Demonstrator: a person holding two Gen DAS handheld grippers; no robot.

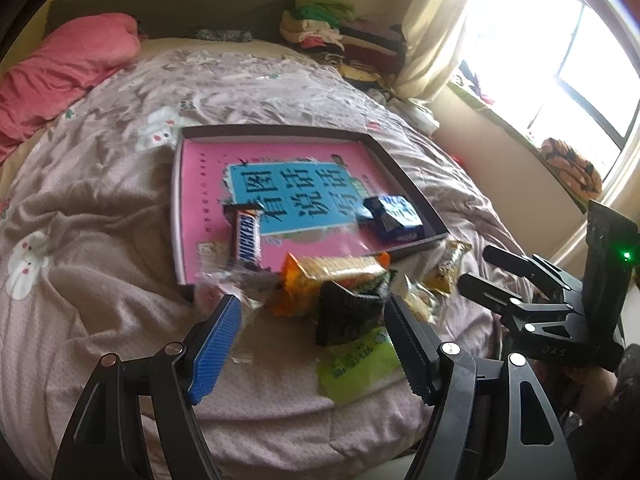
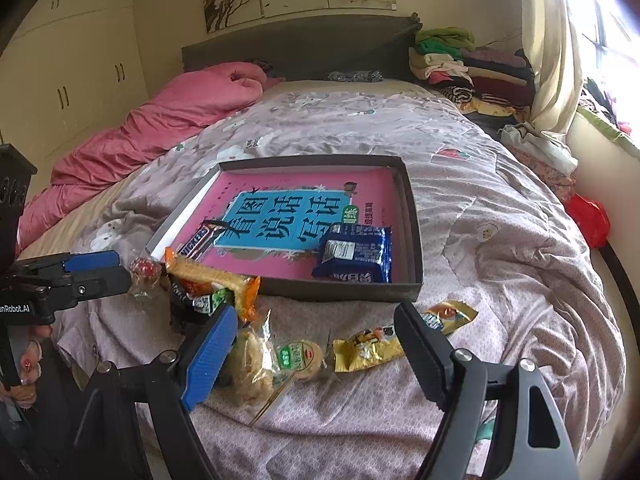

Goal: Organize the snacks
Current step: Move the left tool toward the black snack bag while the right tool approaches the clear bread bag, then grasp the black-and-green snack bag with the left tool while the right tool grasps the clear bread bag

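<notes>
1. On the bed, w/ a shallow dark box [image 2: 414, 240] lying flat on the quilt [image 2: 500, 240], a pink book lining its floor: 2 snacks are already inside, a Snickers bar [image 2: 198, 242] at the near-left corner and a blue biscuit pack [image 2: 354, 254] at the near-right.
2. Left outside, along the box's near edge: an orange cracker pack [image 2: 216, 280] leaning against the wall, a dark green-labelled pack [image 1: 348, 312] just beside it, a clear-wrapped red candy [image 2: 144, 274], a clear-bagged pastry [image 2: 250, 360], a round cookie w/ green label [image 2: 300, 356], a yellow wrapper [image 2: 366, 350] and an orange-gold sachet [image 2: 450, 316].
3. A lime-green flat pack [image 1: 360, 364] also lies loose, partly under the dark pack.
4. Left gripper [image 1: 312, 344]: fingers well apart, nothing clamped; the dark pack sits btwn them in view, but I can't tell if either pad touches it.
5. Right gripper [image 2: 316, 352]: fingers wide, empty; cookie and yellow wrapper lie btwn them on the quilt, apart from the pads.
6. Judgement: roughly a quarter done, 2 in, about 8 to go.
7. Farther out: pink duvet [image 2: 160, 120], folded clothes [image 2: 460, 64] by the headboard, curtain [image 2: 552, 40] and window.
</notes>
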